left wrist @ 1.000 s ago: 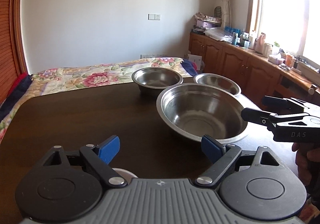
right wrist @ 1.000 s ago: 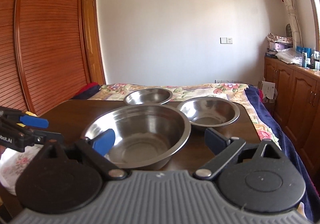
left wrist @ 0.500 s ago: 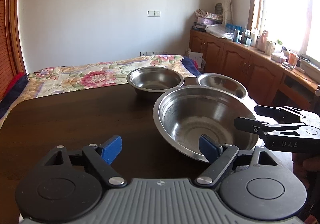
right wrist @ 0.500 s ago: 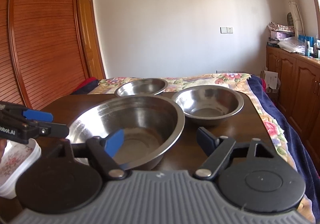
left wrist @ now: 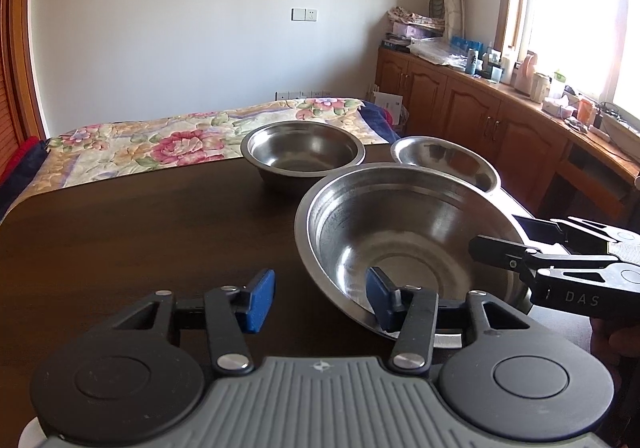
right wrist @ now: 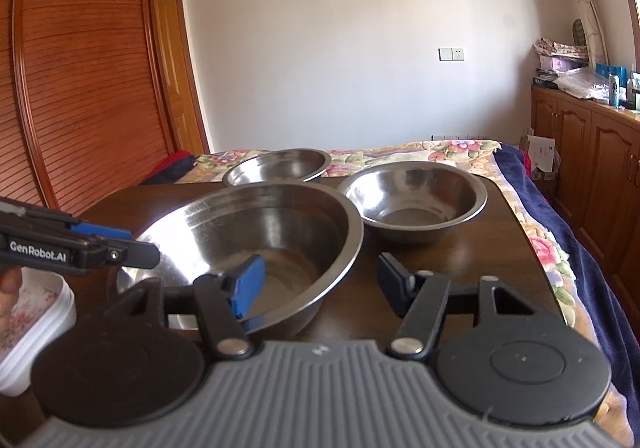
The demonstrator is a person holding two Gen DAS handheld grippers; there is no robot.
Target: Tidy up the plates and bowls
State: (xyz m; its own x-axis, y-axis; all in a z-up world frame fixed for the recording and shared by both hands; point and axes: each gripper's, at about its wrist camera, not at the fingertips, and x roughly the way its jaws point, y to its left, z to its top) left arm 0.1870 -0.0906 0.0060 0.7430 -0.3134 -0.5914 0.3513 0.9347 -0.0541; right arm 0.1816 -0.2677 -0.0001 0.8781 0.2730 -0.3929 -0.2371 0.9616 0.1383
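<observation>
Large stainless-steel bowl (left wrist: 408, 244), round, wide-rimmed and faintly scuffed inside, resting near the front edge of a dark wooden table (left wrist: 120, 240) with a smooth, glossy top. Straddled at its near rim on both sides: left gripper (left wrist: 320, 298) spread wide, right blue pad inside the bowl, left pad over bare table, gripping nothing; right gripper (right wrist: 320, 282) likewise agape, left blue pad inside the bowl, right pad outside, nothing clamped. Behind, close to the large bowl's far rim, two smaller steel bowls: a deeper straight-walled one (left wrist: 303, 154) and a shallower flared one (left wrist: 444, 164). At the left table edge, white floral-patterned dishes (right wrist: 36, 324), stacked, partly hidden. Readable on gripper bodies: "DAS" in the left wrist view, "GenRobot.AI" in the right. Beyond the table, a bed under a flowered quilt (left wrist: 160, 146), panelled wooden cabinets (left wrist: 472, 112) cluttered on top, a slatted wooden wardrobe door (right wrist: 80, 68).
</observation>
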